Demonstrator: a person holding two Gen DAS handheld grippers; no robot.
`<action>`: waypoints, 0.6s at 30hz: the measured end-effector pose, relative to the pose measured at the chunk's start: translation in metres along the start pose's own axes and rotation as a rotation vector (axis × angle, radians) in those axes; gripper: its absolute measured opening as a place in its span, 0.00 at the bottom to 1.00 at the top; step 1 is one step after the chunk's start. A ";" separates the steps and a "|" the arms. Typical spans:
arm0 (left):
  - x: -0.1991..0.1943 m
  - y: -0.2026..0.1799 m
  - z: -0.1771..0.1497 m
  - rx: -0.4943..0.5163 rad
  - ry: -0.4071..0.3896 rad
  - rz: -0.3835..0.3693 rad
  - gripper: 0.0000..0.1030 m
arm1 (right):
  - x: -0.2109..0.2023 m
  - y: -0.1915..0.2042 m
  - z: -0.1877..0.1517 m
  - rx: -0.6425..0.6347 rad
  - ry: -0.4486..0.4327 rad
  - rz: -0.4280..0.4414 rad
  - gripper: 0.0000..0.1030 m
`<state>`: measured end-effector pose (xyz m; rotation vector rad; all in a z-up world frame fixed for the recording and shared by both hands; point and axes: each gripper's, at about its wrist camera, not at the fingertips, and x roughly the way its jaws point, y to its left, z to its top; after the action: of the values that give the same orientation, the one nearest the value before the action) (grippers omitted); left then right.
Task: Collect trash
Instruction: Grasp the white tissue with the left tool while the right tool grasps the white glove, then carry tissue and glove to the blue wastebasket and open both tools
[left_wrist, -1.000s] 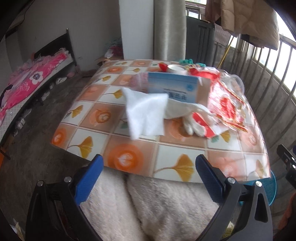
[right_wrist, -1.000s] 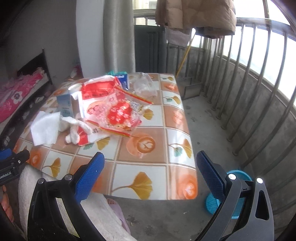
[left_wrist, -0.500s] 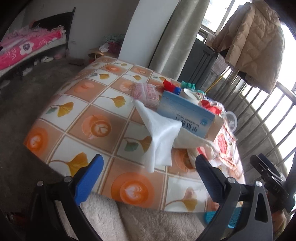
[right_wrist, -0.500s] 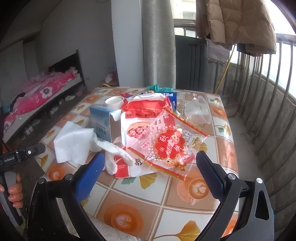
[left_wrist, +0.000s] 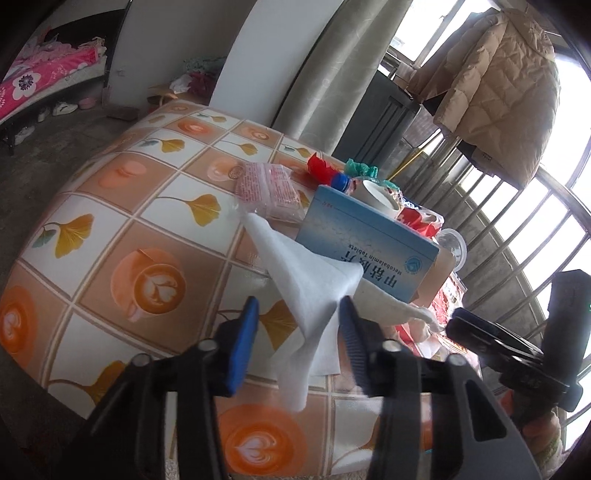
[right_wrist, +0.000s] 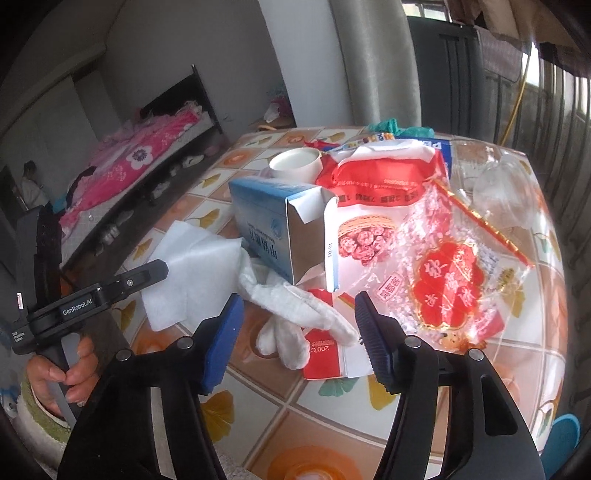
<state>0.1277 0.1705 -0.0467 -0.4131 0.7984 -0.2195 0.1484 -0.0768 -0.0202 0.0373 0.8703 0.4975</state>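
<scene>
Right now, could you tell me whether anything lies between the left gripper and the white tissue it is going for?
Nothing visible does. The left gripper has its jaws closing, with the raised fold of the white tissue already between them. The blue box sits just behind the tissue, beyond the jaws, not in their path.

Pink floral bedding (right_wrist: 147, 162), tan padded coat (left_wrist: 495, 88), grey curtain (left_wrist: 328, 70).
</scene>
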 end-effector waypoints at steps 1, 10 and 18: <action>0.001 0.002 0.000 -0.005 0.005 -0.008 0.30 | 0.005 0.003 0.000 -0.012 0.013 0.000 0.50; -0.009 0.023 -0.002 -0.066 -0.034 -0.040 0.02 | 0.016 0.017 0.000 -0.063 0.069 0.016 0.03; -0.036 0.038 0.003 -0.113 -0.142 -0.021 0.01 | -0.024 0.038 0.017 -0.101 -0.067 0.127 0.02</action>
<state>0.1070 0.2179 -0.0379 -0.5380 0.6694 -0.1634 0.1333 -0.0509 0.0172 0.0171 0.7794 0.6553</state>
